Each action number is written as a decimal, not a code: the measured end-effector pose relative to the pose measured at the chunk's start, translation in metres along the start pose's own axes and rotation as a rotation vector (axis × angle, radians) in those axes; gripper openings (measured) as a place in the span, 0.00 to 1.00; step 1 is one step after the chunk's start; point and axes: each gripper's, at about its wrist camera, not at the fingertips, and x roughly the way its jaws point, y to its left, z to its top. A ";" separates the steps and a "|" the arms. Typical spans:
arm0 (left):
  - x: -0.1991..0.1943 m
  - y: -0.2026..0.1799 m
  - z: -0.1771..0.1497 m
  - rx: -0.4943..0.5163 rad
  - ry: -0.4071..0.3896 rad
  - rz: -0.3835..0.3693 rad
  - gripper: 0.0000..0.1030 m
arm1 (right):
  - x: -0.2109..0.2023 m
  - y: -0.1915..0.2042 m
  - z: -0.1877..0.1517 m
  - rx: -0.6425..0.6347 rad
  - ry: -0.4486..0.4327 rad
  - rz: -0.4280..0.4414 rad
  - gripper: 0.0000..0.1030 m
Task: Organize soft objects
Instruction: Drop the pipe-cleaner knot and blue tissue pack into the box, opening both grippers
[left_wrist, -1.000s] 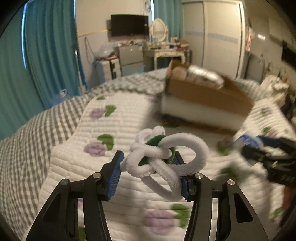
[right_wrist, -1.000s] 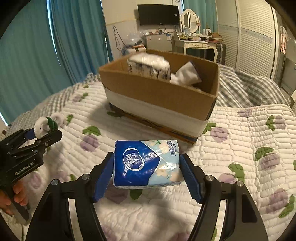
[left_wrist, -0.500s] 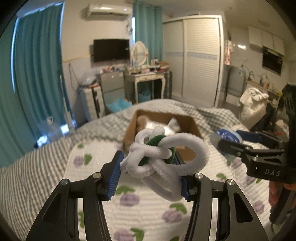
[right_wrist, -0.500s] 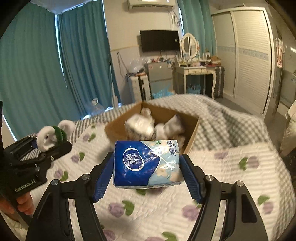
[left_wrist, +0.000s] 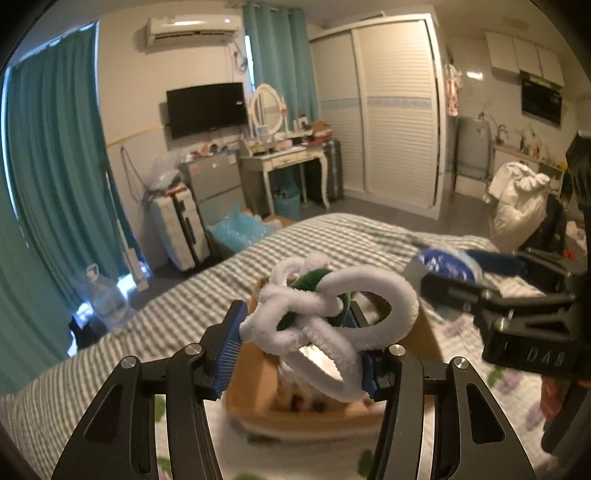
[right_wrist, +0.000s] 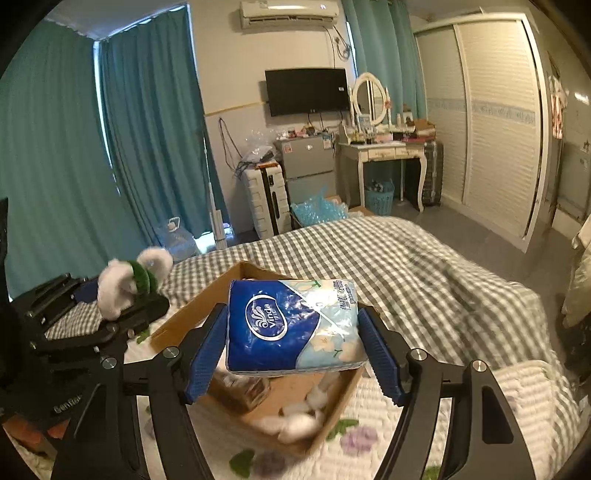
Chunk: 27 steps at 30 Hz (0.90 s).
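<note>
My left gripper (left_wrist: 299, 341) is shut on a white and green fuzzy loop toy (left_wrist: 332, 317) and holds it above the open cardboard box (left_wrist: 258, 387). My right gripper (right_wrist: 293, 345) is shut on a blue Vinda tissue pack (right_wrist: 291, 328), also held over the box (right_wrist: 177, 325). The box sits on the quilted bed and holds white soft items (right_wrist: 299, 421). The left gripper with the toy (right_wrist: 129, 284) shows at the left of the right wrist view. The right gripper with the pack (left_wrist: 447, 264) shows at the right of the left wrist view.
The bed has a grey checked blanket (right_wrist: 406, 266) and a floral white quilt (right_wrist: 369, 443). Beyond the bed stand teal curtains (right_wrist: 147, 129), a white suitcase (right_wrist: 266, 199), a dresser with mirror (right_wrist: 380, 151) and a white wardrobe (right_wrist: 491, 122).
Both grippers have risen and moved forward over the box with their loads. The box now lies right below the fingers instead of ahead of them.
</note>
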 end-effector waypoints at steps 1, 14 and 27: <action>0.010 0.001 0.002 0.007 0.002 0.008 0.51 | 0.011 -0.005 0.001 0.013 0.005 0.003 0.69; 0.085 -0.007 0.001 0.063 0.043 0.015 0.85 | 0.066 -0.044 -0.003 0.062 0.010 0.047 0.92; -0.008 -0.001 0.047 0.012 -0.057 0.073 0.90 | -0.031 -0.031 0.018 0.024 -0.060 -0.048 0.92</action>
